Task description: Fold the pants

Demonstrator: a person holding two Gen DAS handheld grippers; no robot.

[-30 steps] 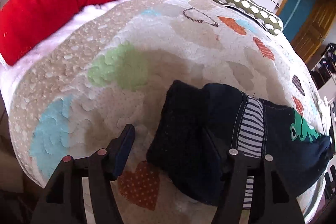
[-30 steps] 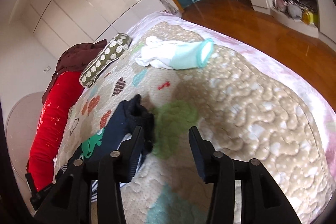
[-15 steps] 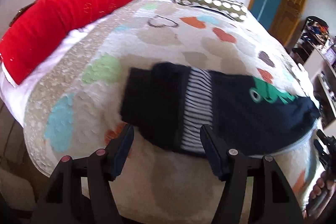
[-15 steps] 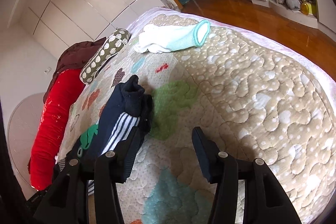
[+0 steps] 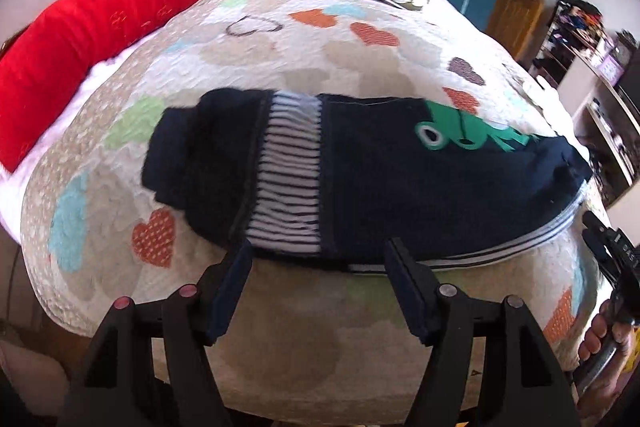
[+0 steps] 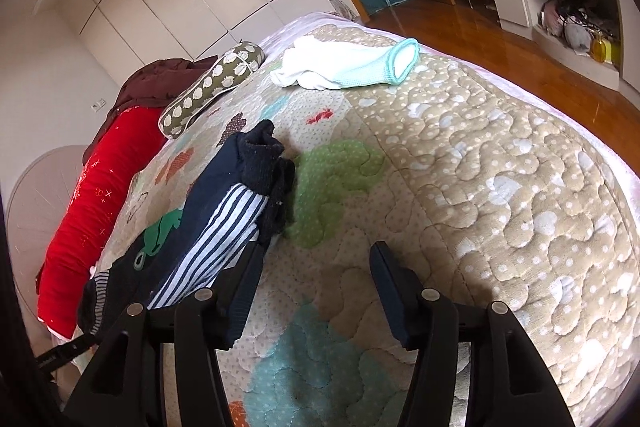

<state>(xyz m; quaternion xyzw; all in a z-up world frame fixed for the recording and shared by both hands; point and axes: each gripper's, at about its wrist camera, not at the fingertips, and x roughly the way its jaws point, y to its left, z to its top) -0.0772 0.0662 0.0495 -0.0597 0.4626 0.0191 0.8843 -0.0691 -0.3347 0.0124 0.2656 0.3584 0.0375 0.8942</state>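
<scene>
Both tongs, left (image 5: pixel 320 283) and right (image 6: pixel 316 283), gape wide and hold nothing. Navy pants (image 5: pixel 360 179) lie on the bed's quilt (image 5: pixel 312 339), just beyond the left tongs, long axis crosswise, cuffs left, waistband right. Best pinch both cuff corners together before carrying them over.

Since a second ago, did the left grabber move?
Yes. The left gripper pulled back off the pants, toward the quilt's near edge; jaws open.
</scene>
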